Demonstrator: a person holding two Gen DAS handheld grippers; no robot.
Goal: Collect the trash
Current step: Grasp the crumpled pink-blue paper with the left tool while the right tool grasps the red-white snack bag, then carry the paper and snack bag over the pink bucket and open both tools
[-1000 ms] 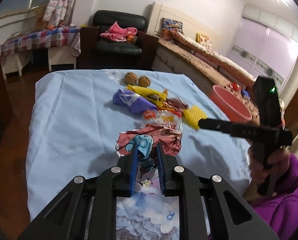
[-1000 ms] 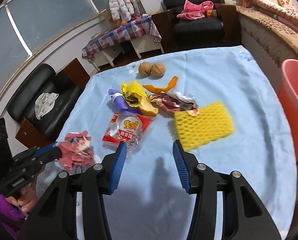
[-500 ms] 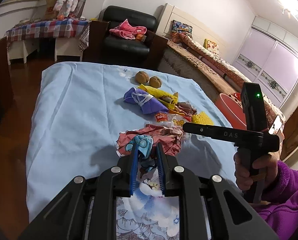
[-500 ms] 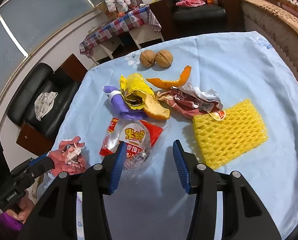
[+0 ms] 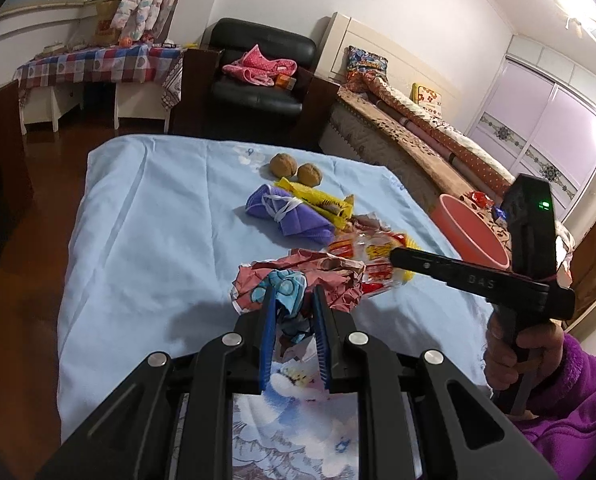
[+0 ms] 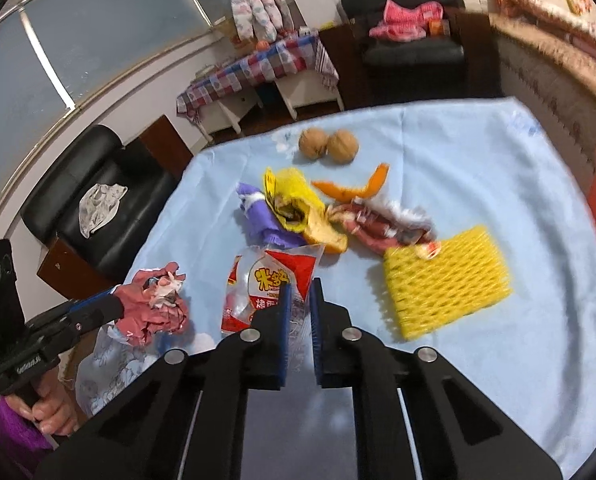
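left gripper (image 5: 291,306) pinched a crumpled pink foil wrapper (image 5: 330,276), held clear above the light blue tablecloth (image 5: 157,220) for binning. right gripper (image 6: 298,300) was nearly closed on the clear red-printed snack bag (image 6: 269,280), still lying on the cloth.

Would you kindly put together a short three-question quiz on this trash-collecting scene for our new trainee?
1. True or false: the left tool is shut on a crumpled pink wrapper.
2. What has the right tool closed on: A) the yellow foam net, B) the red and clear snack bag, C) a walnut?
3. Fill in: the orange peel lies between the two walnuts and the ____ foil wrapper.

Key
1. True: its blue pads pinch the wrapper.
2. B: the pads have closed on the bag's near edge; the net lies apart to the right.
3. Torn red.
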